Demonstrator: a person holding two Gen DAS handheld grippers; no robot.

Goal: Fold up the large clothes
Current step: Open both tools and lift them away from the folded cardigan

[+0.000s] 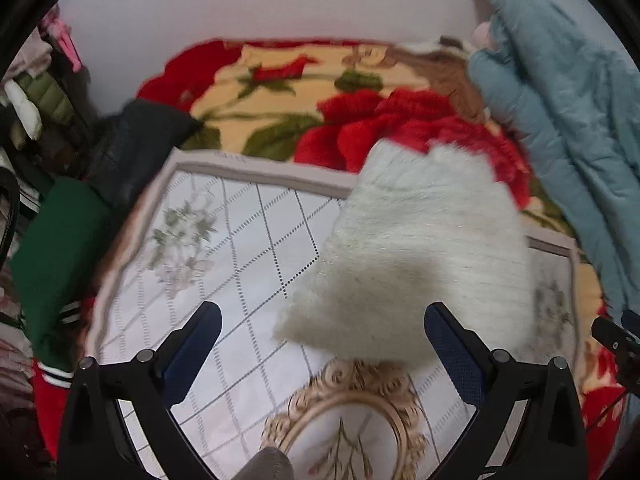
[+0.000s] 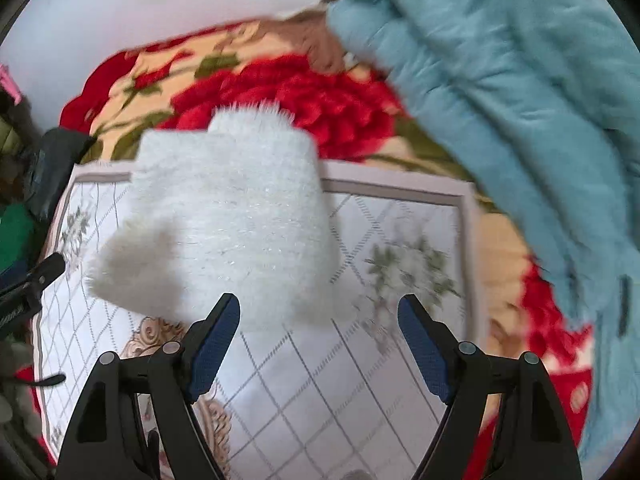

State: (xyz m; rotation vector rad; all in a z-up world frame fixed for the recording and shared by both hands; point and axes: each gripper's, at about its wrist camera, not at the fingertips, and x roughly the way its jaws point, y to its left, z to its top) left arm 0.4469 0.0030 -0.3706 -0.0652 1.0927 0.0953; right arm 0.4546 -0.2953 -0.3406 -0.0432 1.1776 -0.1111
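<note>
- Now both my grippers, left gripper [image 1: 322, 350] and right gripper [image 2: 319, 344], hold their jaws wide apart, gripping nothing.
- Folded fluffy white sweater [image 1: 416, 256] lies on the patterned mat [image 1: 224, 240].

bed covered by a red rose blanket [image 1: 360, 120], white quilted mat [image 1: 224, 240] with floral print spread on top, fluffy white sweater [image 1: 420, 248] folded on the mat, pale blue puffer coat [image 2: 500, 100] heaped on the blanket's right side
</note>
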